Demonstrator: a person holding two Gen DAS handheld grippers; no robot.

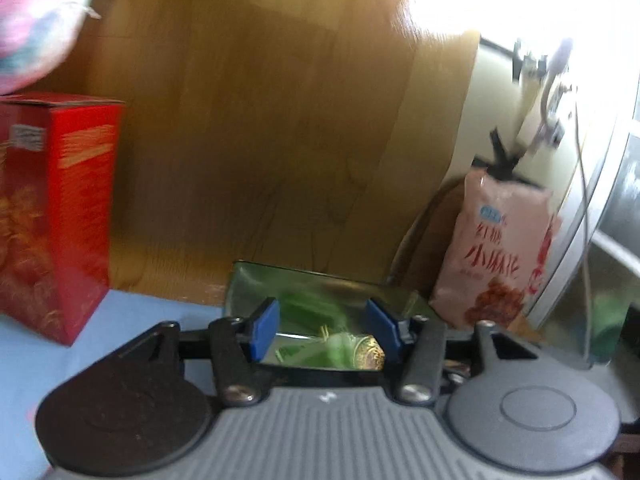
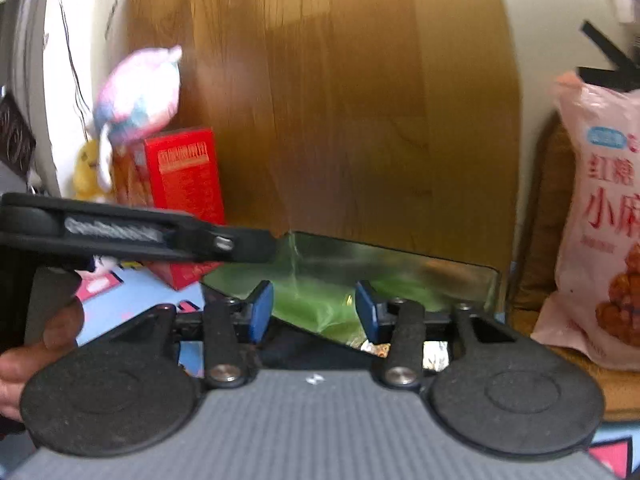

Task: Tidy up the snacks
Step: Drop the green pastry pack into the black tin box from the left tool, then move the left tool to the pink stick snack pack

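Blue tabletop (image 1: 132, 320) — red box (image 1: 60, 216), green-tinted tray (image 2: 400, 264), pink snack bag (image 1: 500, 248)

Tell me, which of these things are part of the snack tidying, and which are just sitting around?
Part of the job:
- green snack packets
- clear container holding them
- pink snack bag
- red box
- left gripper, right gripper, both open

Just lying about:
- pink plush toy
- yellow plush toy
- wooden board behind
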